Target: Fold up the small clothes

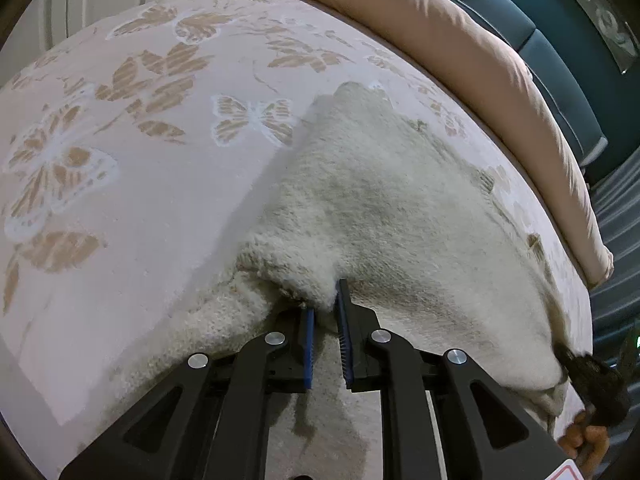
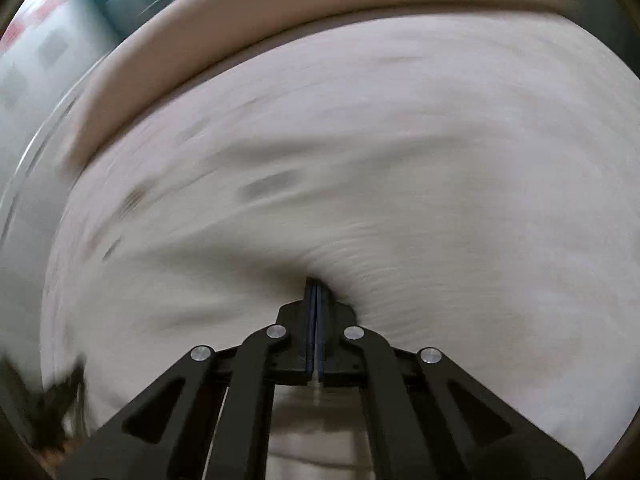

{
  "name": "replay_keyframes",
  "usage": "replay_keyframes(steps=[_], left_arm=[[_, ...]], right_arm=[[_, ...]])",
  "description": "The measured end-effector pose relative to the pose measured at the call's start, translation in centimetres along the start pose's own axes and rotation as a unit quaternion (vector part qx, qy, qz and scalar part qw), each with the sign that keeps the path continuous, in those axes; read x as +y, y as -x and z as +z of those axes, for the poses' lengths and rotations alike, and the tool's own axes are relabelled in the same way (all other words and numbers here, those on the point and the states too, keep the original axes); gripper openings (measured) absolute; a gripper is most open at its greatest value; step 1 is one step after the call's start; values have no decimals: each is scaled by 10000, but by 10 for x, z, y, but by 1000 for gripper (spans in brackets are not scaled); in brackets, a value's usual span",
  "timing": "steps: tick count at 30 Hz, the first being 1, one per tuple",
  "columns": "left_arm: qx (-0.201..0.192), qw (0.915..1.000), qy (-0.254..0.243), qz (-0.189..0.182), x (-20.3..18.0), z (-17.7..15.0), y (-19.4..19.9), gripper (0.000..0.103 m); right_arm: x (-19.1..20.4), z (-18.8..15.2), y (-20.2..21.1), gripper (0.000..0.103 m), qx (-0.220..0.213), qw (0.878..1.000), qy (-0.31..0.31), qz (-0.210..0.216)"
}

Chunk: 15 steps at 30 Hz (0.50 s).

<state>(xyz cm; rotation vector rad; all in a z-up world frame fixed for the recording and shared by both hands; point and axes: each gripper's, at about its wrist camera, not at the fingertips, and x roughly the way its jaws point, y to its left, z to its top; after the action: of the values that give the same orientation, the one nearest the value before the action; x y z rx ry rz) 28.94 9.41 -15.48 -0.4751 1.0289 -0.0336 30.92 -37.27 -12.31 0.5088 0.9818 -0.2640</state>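
Cream knitted garment (image 1: 380, 208) sprawls across the middle and lower right of my left wrist view, lying on a pink bedspread (image 1: 160, 200) patterned with tan butterflies. My left gripper (image 1: 326, 312) sits at the bottom centre of that frame with its blue-padded fingers (image 1: 345, 340) slightly apart, and a thick bunched fold of the knit is pinched between them near the tips. A peach pillow (image 1: 480, 60) runs along the upper right edge of the bed, with a teal headboard (image 1: 560, 40) behind it. At the lower right corner I can see my other hand (image 1: 588, 436) and a dark piece of the second tool touching the garment's far edge. In the right wrist view everything is smeared by motion blur: pale fabric (image 2: 360, 180) fills most of the frame, and my right gripper (image 2: 316, 300) at the bottom centre has its fingers pressed together; cloth puckers right at the tips, though the blur keeps me from telling whether any is truly caught between them.
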Motion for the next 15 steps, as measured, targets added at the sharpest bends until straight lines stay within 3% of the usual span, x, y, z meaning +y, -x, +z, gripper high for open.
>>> replay_keyframes(steps=[2, 4, 9, 10, 12, 13, 15], left_arm=[[-46, 10000, 16, 22, -1, -1, 0, 14], [-105, 9999, 66, 48, -1, -3, 1, 14], [-92, 9995, 276, 119, -5, -3, 5, 14], [-72, 9994, 315, 130, -5, -3, 7, 14], [-57, 9992, 341, 204, -6, -1, 12, 15], [-82, 9992, 294, 263, -7, 0, 15, 15], [-105, 9992, 126, 372, -8, 2, 18, 15]], right_arm=[[-48, 3, 28, 7, -236, 9983, -493, -191], [-69, -2, 53, 19, -395, 9970, -657, 62], [-35, -27, 55, 56, -198, 9977, -267, 599], [-25, -29, 50, 59, -114, 9978, -165, 631], [-2, -34, 29, 55, 92, 9985, 74, 543], [8, -37, 21, 34, 167, 9984, 168, 513], [20, -33, 26, 5, 138, 9967, 201, 776]])
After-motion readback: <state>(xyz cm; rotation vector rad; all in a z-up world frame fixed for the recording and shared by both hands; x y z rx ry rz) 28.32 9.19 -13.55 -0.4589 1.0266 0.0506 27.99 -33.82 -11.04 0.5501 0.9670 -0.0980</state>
